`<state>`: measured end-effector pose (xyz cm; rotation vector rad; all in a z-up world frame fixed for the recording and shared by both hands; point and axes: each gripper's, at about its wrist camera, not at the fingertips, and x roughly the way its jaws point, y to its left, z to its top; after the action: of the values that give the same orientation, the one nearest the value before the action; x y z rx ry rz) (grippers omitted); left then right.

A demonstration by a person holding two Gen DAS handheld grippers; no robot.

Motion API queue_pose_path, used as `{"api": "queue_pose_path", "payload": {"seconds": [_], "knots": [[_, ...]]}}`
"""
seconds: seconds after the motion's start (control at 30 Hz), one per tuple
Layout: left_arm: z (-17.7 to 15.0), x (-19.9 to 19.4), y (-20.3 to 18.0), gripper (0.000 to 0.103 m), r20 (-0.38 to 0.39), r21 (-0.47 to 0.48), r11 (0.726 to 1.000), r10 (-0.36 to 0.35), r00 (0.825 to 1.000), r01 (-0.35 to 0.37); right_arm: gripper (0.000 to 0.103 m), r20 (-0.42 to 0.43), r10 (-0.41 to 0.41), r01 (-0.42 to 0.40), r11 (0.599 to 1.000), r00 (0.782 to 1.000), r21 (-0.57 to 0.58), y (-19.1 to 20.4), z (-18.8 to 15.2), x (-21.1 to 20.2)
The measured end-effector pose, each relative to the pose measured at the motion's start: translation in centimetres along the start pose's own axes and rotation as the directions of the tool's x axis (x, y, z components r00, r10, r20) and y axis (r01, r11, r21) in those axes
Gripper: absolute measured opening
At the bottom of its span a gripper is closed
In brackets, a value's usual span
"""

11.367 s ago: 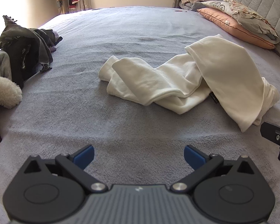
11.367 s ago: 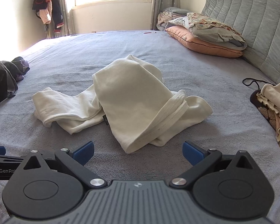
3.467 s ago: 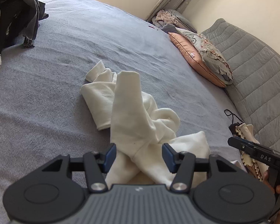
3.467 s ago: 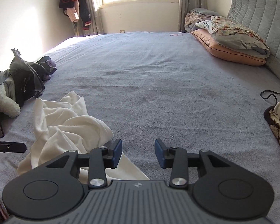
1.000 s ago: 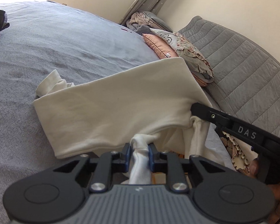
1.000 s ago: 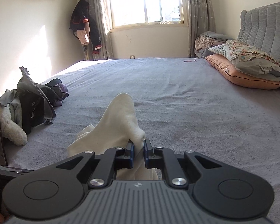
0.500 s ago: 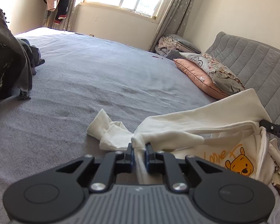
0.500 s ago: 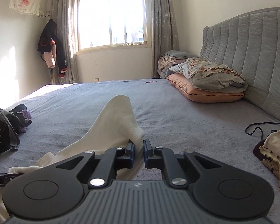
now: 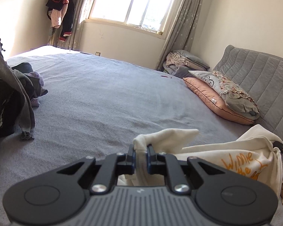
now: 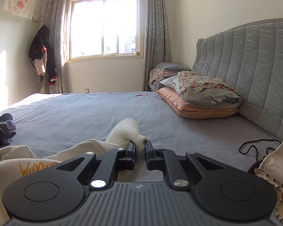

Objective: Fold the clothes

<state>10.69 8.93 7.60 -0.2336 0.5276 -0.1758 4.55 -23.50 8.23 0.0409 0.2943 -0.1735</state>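
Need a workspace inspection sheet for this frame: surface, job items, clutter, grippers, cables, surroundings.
Surface: grey bedspread, lightly wrinkled.
Job's things: cream sweatshirt with orange lettering, held up between both grippers.
Clutter: dark clothes pile at left; frilled cream garment at right; pink pen far back.
Grippers: left hand-held gripper shut on a bunch of the sweatshirt; right hand-held gripper shut on another bunch.
Cables: black cord looped on the bed near the frilled garment.
Surroundings: window, grey curtains, padded headboard, stacked pillows, hanging jacket.
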Motion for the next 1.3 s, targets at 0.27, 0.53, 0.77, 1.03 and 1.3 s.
{"api": "queue_pose_path", "payload": {"seconds": [0.27, 0.53, 0.77, 1.03, 1.3], "knots": [[2.3, 6.3, -1.8, 0.012, -0.011, -0.003, 1.0, -0.019, 1.0, 0.019, 0.011, -0.024, -0.065, 0.065, 0.998, 0.998, -0.016, -1.0, -1.3, 3.9], [1.9, 11.0, -3.2, 0.013, -0.046, -0.005, 1.0, -0.031, 0.998, 0.031, 0.012, -0.097, -0.09, 0.093, 0.995, 0.991, 0.03, -2.7, -2.6, 6.4], [0.8, 11.3, -3.5, 0.051, -0.077, -0.02, 1.0, -0.005, 0.997, 0.003, 0.026, -0.143, -0.033, 0.05, 0.992, 0.989, 0.118, -3.6, -2.8, 6.4], [0.2, 8.4, -3.8, 0.079, -0.145, -0.031, 0.999, 0.01, 0.989, -0.015, 0.046, -0.177, 0.056, -0.026, 0.985, 0.983, 0.169, -2.9, -2.4, 4.6], [-2.0, 4.0, -3.7, 0.087, -0.235, -0.097, 0.994, -0.069, 0.969, 0.047, 0.058, -0.236, 0.129, -0.088, 0.98, 0.963, 0.178, -2.9, -2.7, 2.0]]}}
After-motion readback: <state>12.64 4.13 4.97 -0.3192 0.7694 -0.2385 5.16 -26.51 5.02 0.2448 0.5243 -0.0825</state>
